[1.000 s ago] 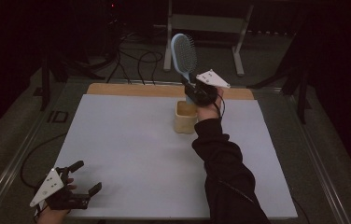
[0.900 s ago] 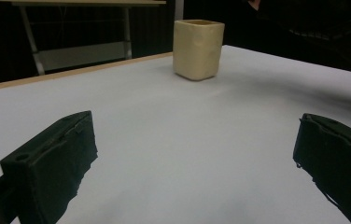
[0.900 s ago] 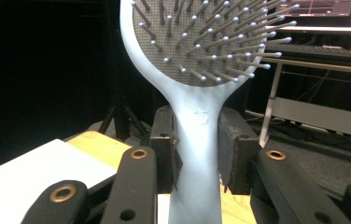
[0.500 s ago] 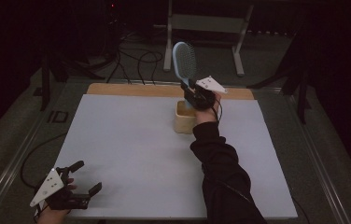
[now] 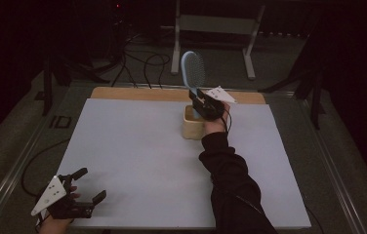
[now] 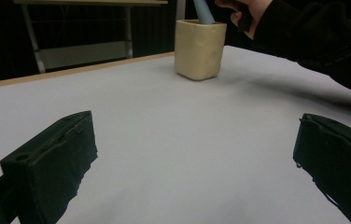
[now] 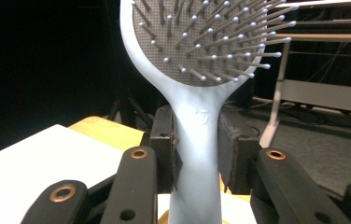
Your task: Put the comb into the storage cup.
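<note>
- High view: the right gripper holds a blue hairbrush upright at the far side of the counter, handle end inside a beige cup.
- Judgement: the brush seems almost placed; only the release is left.
- Right gripper view: fingers clenched on the handle.
- Left gripper rests near left, fingers wide apart, holding nothing.

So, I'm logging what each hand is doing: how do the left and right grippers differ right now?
The left gripper is open and holds nothing; the right gripper is shut on the hairbrush handle. The left gripper sits low at the table's near corner; the right gripper is raised over the beige cup at the far side. Both have black jaws.
</note>
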